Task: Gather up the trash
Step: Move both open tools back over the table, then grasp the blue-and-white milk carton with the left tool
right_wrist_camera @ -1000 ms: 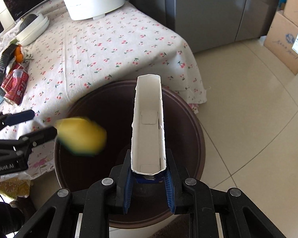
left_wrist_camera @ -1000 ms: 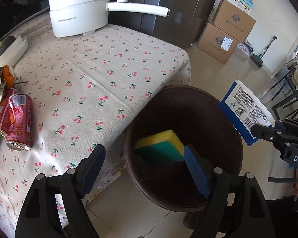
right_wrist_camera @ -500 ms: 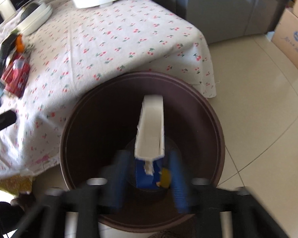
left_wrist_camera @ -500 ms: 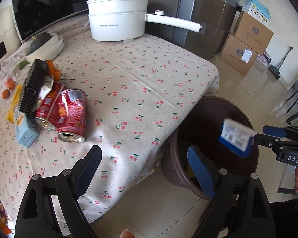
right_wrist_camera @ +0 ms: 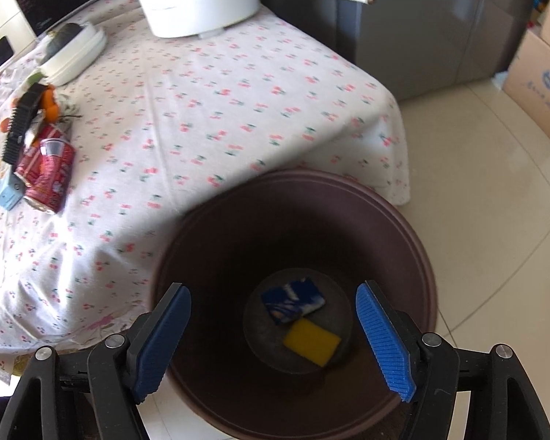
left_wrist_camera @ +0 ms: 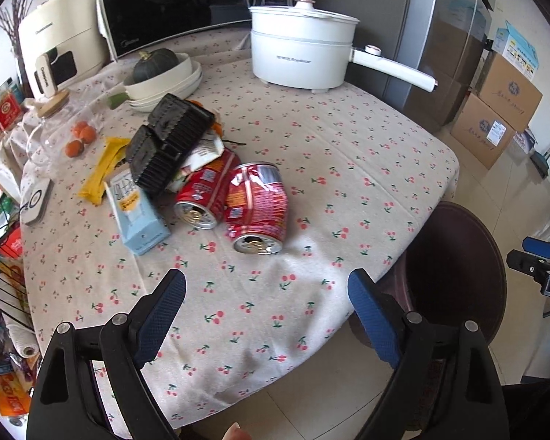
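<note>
My left gripper (left_wrist_camera: 266, 311) hangs over the tabletop (left_wrist_camera: 366, 154), jaws wide, nothing held. The nearest crushed can (left_wrist_camera: 256, 207) lies just ahead of them, long axis toward me; left is the nearer hand. My right gripper (right_wrist_camera: 273, 330) is over the bin (right_wrist_camera: 403, 220), jaws opening, empty; carton (right_wrist_camera: 293, 299) and sponge (right_wrist_camera: 311, 341) lie at the bottom.
</note>
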Demonstrator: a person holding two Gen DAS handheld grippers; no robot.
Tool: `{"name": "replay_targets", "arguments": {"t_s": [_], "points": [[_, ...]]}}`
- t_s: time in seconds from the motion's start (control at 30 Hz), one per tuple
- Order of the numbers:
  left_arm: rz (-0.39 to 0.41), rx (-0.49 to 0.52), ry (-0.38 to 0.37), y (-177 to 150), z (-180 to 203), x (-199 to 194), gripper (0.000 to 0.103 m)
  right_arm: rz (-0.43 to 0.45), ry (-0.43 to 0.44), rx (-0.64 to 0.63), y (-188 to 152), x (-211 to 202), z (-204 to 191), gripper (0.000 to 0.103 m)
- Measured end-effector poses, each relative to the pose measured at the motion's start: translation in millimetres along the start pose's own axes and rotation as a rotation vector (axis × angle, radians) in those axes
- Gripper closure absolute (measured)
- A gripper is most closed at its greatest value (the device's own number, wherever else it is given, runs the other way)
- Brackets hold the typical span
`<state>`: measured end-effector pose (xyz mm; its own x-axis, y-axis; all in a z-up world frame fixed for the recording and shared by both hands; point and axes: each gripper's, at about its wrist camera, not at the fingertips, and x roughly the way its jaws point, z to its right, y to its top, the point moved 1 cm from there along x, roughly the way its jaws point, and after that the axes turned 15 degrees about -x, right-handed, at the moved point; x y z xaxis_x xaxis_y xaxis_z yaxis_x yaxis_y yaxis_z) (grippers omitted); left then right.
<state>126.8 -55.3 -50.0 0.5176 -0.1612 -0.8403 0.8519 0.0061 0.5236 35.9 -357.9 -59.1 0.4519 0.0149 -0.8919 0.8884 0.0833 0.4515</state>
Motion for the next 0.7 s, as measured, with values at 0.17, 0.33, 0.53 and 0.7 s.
{"name": "replay_targets", "arguments": {"t_s": [0.17, 0.33, 0.53, 0.7], "points": [[0.019, -0.062, 0.059, 10.5, -34.7, -4.3, 0.011, 0.014, 0.011, -0.034, 17.4, -1.2, -24.9, 0.022], [0.011, -0.162, 0.099, 22.8, -77.5, -5.1, 0.011, 0.031, 0.036, -0.074, 36.1, 1.0, -52.0, 0.021], [-0.020, -0.285, 0.149, 37.9, -122.3, 9.7, 0.011, 0.031, 0.057, -0.111, 58.0, 10.2, -80.3, 0.020], [-0.045, -0.318, 0.148, 51.6, -134.1, 37.7, 0.012, 0.032, 0.080, -0.120, 74.5, 19.4, -96.5, 0.020]]}}
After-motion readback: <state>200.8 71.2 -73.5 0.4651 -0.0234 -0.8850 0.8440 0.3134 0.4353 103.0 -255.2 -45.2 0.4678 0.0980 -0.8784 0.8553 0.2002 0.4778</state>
